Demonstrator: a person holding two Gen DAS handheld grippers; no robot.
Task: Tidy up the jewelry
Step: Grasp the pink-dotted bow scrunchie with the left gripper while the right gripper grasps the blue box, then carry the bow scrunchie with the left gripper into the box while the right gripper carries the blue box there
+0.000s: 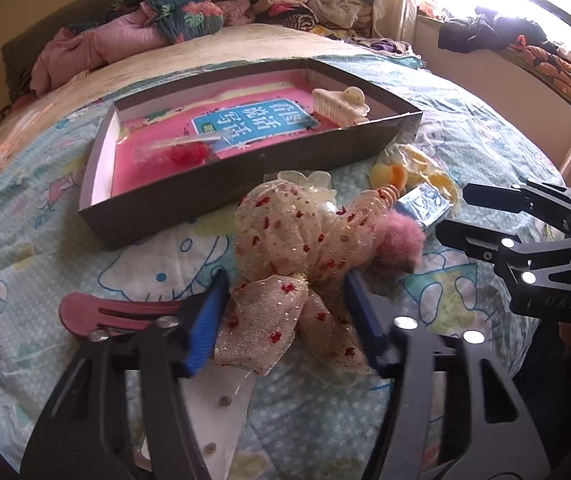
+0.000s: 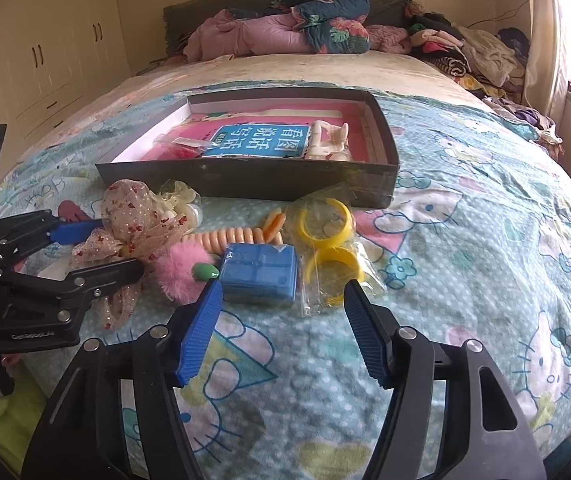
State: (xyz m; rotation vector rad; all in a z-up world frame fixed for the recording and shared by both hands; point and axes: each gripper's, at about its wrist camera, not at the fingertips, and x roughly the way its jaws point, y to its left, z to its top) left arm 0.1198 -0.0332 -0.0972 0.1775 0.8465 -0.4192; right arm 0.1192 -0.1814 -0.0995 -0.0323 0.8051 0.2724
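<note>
Left claw (image 1: 285,312) spread around sheer bow scrunchie (image 1: 293,256), right claw (image 2: 281,320) open before blue box (image 2: 259,276)

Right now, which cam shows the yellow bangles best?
Right wrist. The bagged yellow bangles lie unobstructed just ahead of the open right claw, both rings readable through the plastic. Left wrist shows them only as a small, glare-washed patch beyond the sheer bow between the left claw's fingers.
</note>
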